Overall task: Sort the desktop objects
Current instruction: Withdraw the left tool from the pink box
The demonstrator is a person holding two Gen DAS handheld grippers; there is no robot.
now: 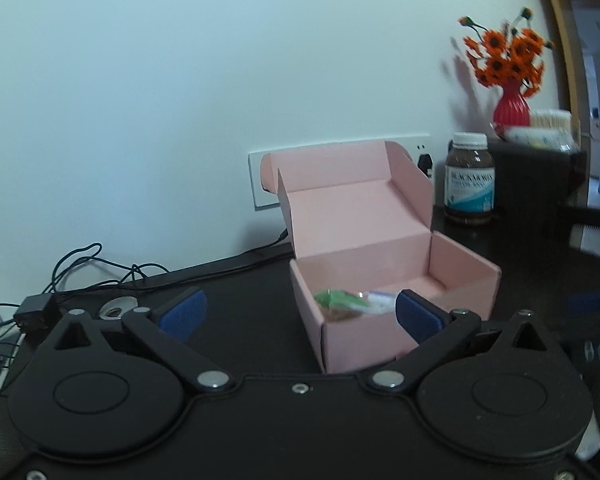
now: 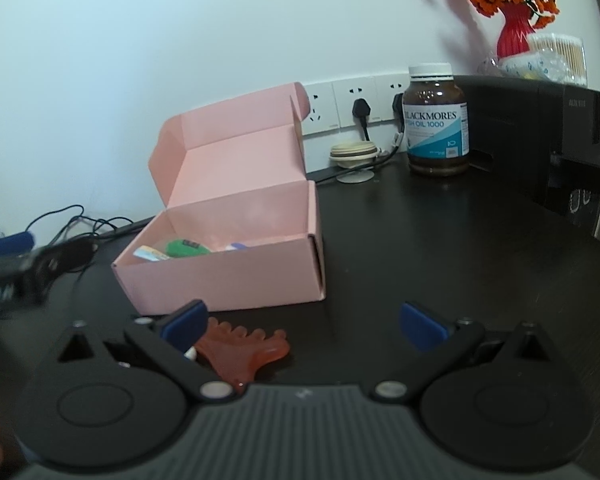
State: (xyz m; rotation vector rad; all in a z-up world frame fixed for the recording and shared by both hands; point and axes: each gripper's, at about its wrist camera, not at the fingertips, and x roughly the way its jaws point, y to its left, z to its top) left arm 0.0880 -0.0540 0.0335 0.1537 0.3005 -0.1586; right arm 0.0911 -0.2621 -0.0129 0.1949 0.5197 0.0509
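Pink cardboard is filling the middle of both views: we are looking at an open box (image 1: 396,280) standing on the black table (image 2: 440,248), its lid tipped back toward the wall. Inside it, small things are already lying, a green packet (image 2: 184,247) among them. Our left hand-held gripper (image 1: 300,312) is hanging spread wide and empty just in front of the box, one pad overlapping the near rim in its own view. From that we are judging that a drop into the box is finished and the next pick is coming up.

Our right hand-held gripper (image 2: 304,322) is also standing wide apart and pinching nothing. Just below its left pad, a reddish comb-like piece (image 2: 244,350) is lying flat on the table, near the box's front wall but not touching it. A brown bottle (image 2: 436,120) is waiting farther back by the wall sockets.

We are thinking the next move calls for lowering the right gripper and shifting it toward the reddish piece, so both pads are bracketing it. It is thin and lying flat, so the pads are needing to get low, almost scraping the table, before closing.
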